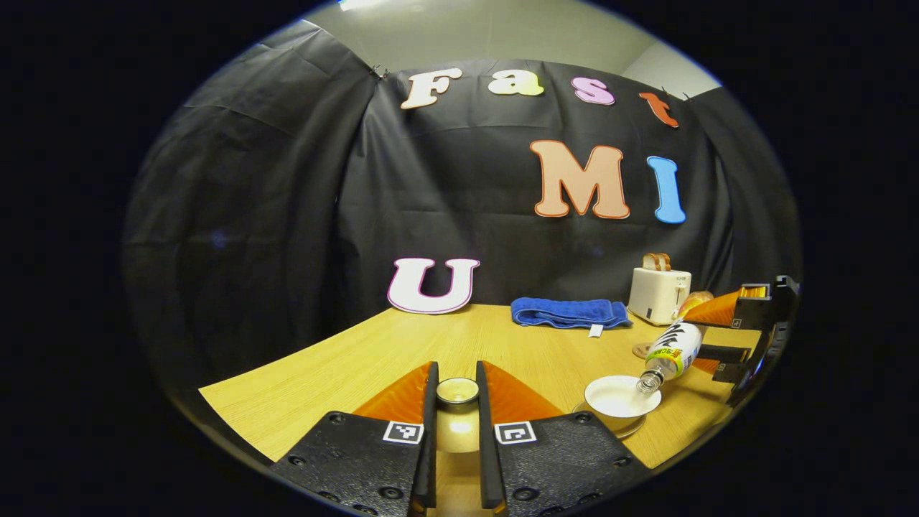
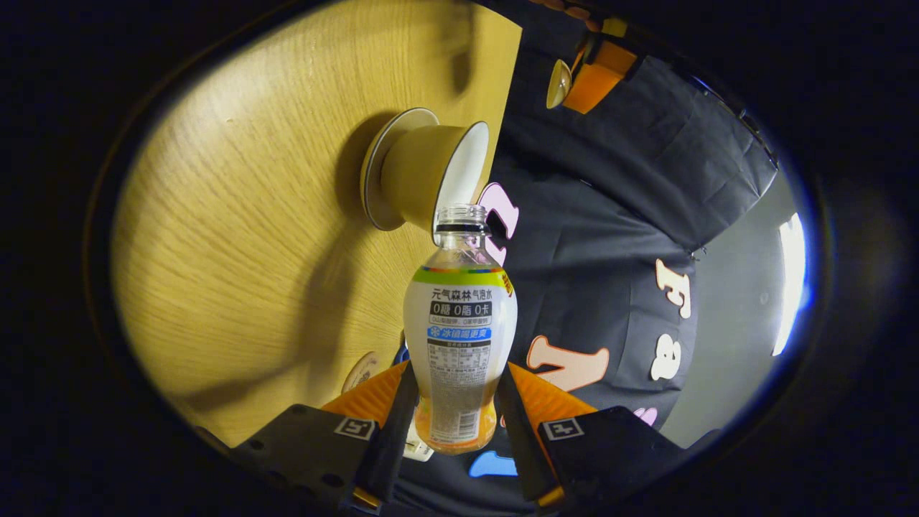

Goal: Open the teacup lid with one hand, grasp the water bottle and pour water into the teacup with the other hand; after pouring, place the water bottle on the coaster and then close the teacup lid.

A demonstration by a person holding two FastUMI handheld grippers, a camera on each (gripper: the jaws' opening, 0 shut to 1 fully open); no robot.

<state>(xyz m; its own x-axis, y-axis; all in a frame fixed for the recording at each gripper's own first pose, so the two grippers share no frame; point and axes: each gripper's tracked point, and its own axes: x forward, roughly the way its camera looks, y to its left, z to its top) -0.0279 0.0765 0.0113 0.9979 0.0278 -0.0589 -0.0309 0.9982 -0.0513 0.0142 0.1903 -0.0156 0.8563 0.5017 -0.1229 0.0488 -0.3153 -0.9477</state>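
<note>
Nearest in the left gripper view, the left gripper [image 1: 456, 424] has its jaws clenched on the teacup lid [image 1: 457, 391], held up off the wooden surface [image 1: 344, 366] and well to the side of the cup.

In the right gripper view, the right gripper [image 2: 456, 424] jaws grasp the water bottle [image 2: 459, 337] by its lower body. The bottle is uncapped and tipped, neck just at the rim of the teacup [image 2: 431, 176], which sits on its saucer [image 2: 377, 169].

We judge the step in hand is the pour. We cannot tell whether water is running. To do it well: keep the neck above the open cup, inside the rim, tilt slowly, avoid knocking the rim, keep the lid clear.

Farther off in the left gripper view, the teacup [image 1: 619, 396] shows open, bottle mouth over it. Just behind, the coaster [image 1: 644, 350] lies on the surface, near at hand for setting the bottle down next. Beyond are a folded blue towel [image 1: 567, 313] and a toaster [image 1: 658, 294] with bread slices in it.
</note>
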